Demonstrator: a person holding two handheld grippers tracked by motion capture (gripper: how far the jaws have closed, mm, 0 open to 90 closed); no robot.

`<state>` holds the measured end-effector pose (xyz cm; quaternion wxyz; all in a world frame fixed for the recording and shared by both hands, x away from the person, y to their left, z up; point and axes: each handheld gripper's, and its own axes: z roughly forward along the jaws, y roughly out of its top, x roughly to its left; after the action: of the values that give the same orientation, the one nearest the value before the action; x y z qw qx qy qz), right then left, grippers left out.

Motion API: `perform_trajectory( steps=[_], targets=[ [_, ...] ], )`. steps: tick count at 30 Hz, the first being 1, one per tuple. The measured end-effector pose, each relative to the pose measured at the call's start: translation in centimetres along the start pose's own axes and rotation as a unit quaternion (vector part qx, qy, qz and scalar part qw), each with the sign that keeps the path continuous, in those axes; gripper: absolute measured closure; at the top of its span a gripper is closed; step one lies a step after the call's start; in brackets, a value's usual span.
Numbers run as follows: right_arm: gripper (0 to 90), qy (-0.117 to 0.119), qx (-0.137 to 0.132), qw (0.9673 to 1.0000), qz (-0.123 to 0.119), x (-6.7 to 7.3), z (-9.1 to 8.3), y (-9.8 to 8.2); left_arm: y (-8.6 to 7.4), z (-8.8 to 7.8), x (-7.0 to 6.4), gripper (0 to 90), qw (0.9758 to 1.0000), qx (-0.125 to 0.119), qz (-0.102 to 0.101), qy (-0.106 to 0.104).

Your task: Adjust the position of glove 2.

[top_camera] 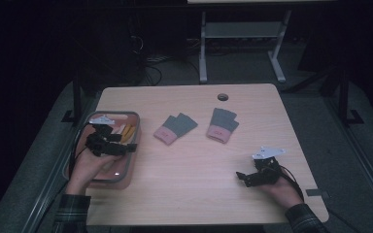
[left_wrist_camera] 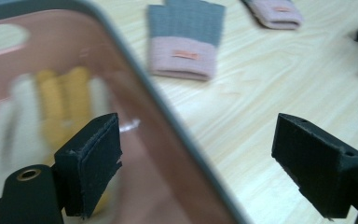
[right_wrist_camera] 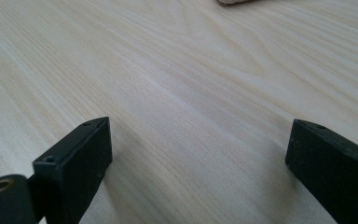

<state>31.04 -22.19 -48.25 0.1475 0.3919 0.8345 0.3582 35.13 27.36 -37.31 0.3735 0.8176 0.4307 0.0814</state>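
A pink tray with a grey rim (top_camera: 121, 180) sits at the table's left edge and holds yellow and white soft items (top_camera: 128, 130). My left gripper (top_camera: 124, 142) hovers over the tray's right side, open and empty; in the left gripper view (left_wrist_camera: 196, 140) its jaws straddle the tray rim (left_wrist_camera: 168, 112), with the blurred yellow items (left_wrist_camera: 65, 102) behind the left jaw. Two folded grey-and-pink sock pairs (top_camera: 175, 127) (top_camera: 222, 124) lie mid-table. My right gripper (top_camera: 243, 177) rests low at the right, open, with bare wood between its jaws (right_wrist_camera: 198, 140).
The light wooden table (top_camera: 194, 184) has a round cable hole (top_camera: 223, 96) near its far edge. The nearer sock pair (left_wrist_camera: 186, 42) lies just beyond the tray. Behind the table stand a white desk frame (top_camera: 203, 48) and cables on a dark floor.
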Motion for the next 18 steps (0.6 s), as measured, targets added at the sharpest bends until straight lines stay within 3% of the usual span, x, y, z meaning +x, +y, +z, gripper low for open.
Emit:
perform_trajectory(
  steps=[12, 18],
  targets=[
    [5.7, 0.003, 0.003, 1.0, 0.001, 0.1, 0.0, 0.0, 1.1, 2.1, -5.4, 15.4, 0.999, -0.023, 0.029, -0.023],
    [5.7, 0.003, 0.007, 1.0, -0.001, 0.1, 0.0, 0.1, 1.0, 4.0, -8.1, 15.4, 0.9974, -0.006, 0.061, -0.038]
  ],
)
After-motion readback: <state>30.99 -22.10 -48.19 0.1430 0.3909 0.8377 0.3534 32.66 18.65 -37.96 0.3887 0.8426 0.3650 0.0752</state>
